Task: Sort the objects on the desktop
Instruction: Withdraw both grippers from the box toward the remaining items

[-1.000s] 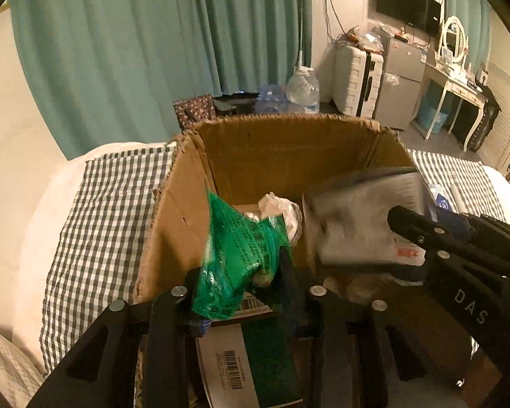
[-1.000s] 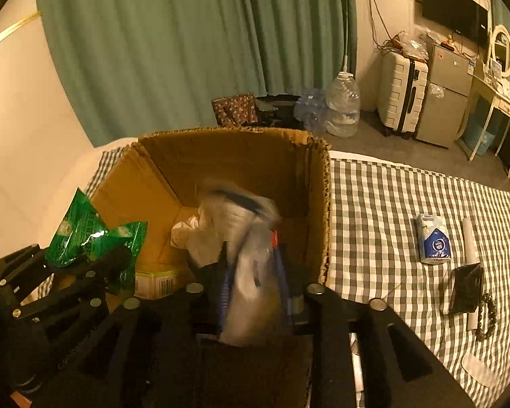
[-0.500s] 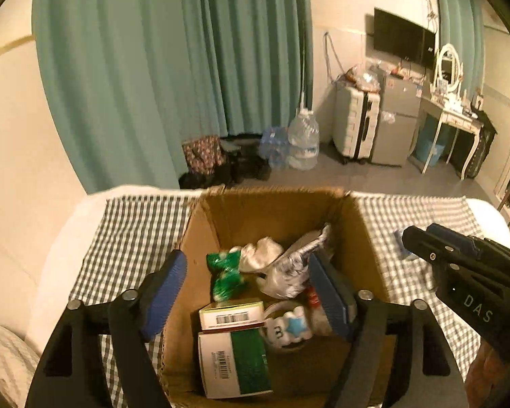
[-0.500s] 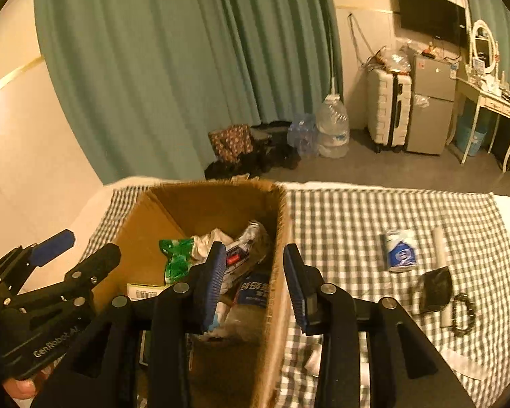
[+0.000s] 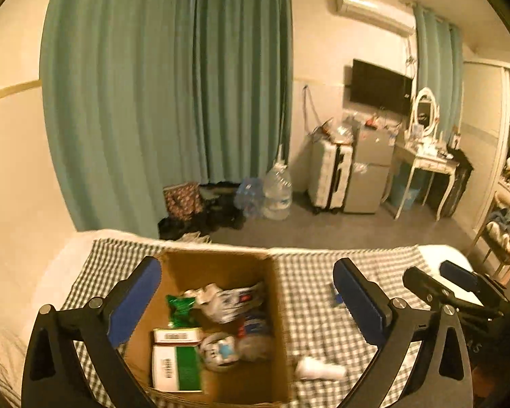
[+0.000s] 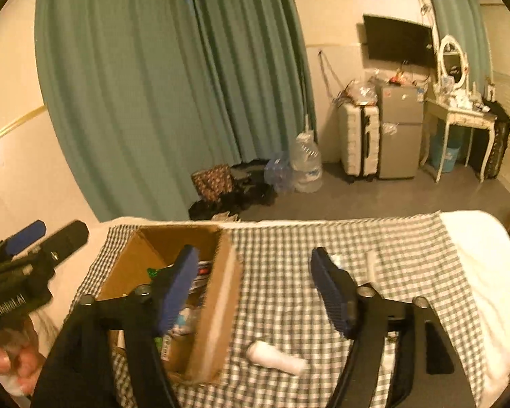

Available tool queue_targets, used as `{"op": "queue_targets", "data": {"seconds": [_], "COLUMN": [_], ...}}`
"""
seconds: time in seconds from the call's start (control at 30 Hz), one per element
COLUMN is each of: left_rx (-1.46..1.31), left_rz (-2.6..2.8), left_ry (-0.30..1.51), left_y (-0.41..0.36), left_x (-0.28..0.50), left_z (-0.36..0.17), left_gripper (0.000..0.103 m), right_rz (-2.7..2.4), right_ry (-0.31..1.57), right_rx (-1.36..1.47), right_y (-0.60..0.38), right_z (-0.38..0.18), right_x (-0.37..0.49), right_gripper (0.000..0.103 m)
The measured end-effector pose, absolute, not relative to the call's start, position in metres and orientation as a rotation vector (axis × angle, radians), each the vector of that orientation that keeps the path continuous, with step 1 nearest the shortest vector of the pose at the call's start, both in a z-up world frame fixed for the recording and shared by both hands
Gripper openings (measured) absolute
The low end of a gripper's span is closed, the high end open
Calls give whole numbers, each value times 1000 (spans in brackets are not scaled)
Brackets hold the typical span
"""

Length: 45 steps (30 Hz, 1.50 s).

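Observation:
An open cardboard box stands on the checked tablecloth. It holds a green packet, a silver wrapper, a green-and-white carton and other small items. My left gripper is open and empty, high above the box. My right gripper is open and empty, above the box's right wall. A white roll lies on the cloth right of the box; it also shows in the left wrist view.
Small items lie on the cloth farther right, partly hidden by my right finger. The table's far edge faces a floor with water bottles, a suitcase, a small fridge and green curtains.
Both grippers let go of their packets into the box, opened wide and rose up and back. The box now looks smaller and lower in both views.

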State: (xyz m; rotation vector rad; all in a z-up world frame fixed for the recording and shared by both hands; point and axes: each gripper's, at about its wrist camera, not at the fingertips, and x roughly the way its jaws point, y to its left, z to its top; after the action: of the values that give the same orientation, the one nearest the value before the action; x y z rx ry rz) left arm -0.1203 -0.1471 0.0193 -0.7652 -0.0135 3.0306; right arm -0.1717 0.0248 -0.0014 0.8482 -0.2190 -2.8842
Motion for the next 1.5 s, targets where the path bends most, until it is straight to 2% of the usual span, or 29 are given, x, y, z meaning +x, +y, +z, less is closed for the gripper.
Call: {"op": "queue_targets", "data": {"seconds": [0.03, 0.17, 0.47, 0.8, 1.13, 1.4, 1.5], "left_rx": [-754, -709, -660, -736, -825, -915, -964], "left_rz": [3031, 3023, 3007, 2968, 2915, 2878, 2863], "left_ry": [-9, 56, 125, 141, 193, 260, 255], "left_y": [-140, -112, -68, -32, -2, 12, 16], "left_x": [-118, -107, -95, -117, -155, -184, -197], "left_z": [23, 35, 43, 15, -26, -72, -88], "left_gripper": [103, 103, 103, 103, 103, 103, 103], "right_rz": [-2909, -2945, -3008, -3070, -3066, -3030, -3008], "right_ry": [-220, -272, -350, -304, -386, -359, -327], "right_rx": [832, 805, 740, 760, 898, 994, 1044], "right_y": [34, 71, 139, 191, 238, 252, 250], "right_z": [4, 16, 29, 33, -27, -68, -87], "right_x": [-166, -150, -117, -103, -131, -152, -162], "right_gripper": [86, 88, 103, 103, 103, 102, 98]}}
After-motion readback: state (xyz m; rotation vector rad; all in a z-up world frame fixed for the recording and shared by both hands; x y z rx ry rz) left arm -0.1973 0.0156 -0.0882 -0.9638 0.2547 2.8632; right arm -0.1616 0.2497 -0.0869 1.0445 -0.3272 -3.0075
